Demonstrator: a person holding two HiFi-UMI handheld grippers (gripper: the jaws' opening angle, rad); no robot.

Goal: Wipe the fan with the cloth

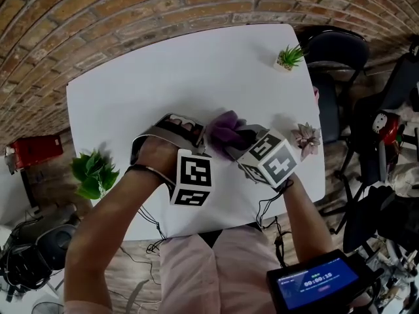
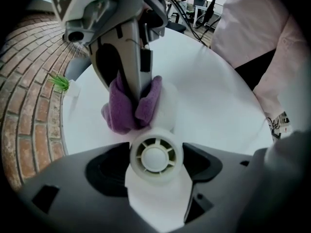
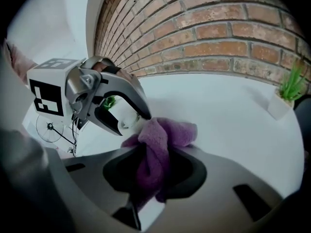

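Note:
A small white fan (image 2: 155,155) with a round hub and flat blades is clamped between the jaws of my left gripper (image 2: 155,161), which is shut on it. My right gripper (image 3: 153,171) is shut on a bunched purple cloth (image 3: 159,142). The cloth (image 2: 127,106) presses against the fan's far blade, just beyond the hub. In the head view both grippers meet over the near middle of the white table (image 1: 196,70); the left gripper (image 1: 188,131) sits left of the cloth (image 1: 224,128), and the right gripper (image 1: 237,141) right of it. The fan (image 3: 121,119) shows between the left gripper's (image 3: 130,111) jaws.
A small green potted plant (image 1: 288,57) stands at the table's far right corner, a pale succulent (image 1: 306,138) at its right edge, a leafy plant (image 1: 93,173) off its left edge. A black chair (image 1: 337,51) is to the right and a brick wall behind.

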